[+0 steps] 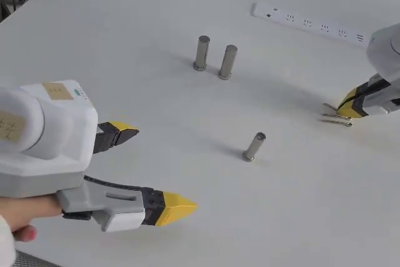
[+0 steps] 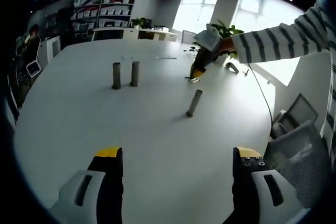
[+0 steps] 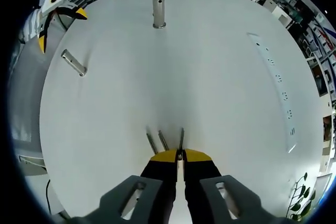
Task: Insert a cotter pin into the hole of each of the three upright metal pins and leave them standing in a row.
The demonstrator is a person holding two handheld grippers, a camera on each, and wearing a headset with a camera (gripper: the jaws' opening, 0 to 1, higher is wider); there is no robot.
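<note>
Right gripper (image 3: 180,155) clenched far right on the white table (image 1: 125,42), seemingly nipping 1 thin metal cotter pin (image 3: 181,137) beside 2 loose ones (image 3: 151,142); left gripper (image 1: 162,168) splayed, empty; lift cleanly, then align it level with the hole of the near grey steel upright pin (image 1: 254,146).

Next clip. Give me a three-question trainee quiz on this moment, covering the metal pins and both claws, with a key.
1. True or false: the nearest metal pin touches the far pair.
2. The left claw is: A) open and empty, B) shut on a cotter pin, C) shut on a metal pin.
3. In the right gripper view, how many cotter pins show at the tip of the right claw?

Key:
1. False, it stands apart from them.
2. A.
3. Three. One sits between the shut jaws and two lie just beside it.
</note>
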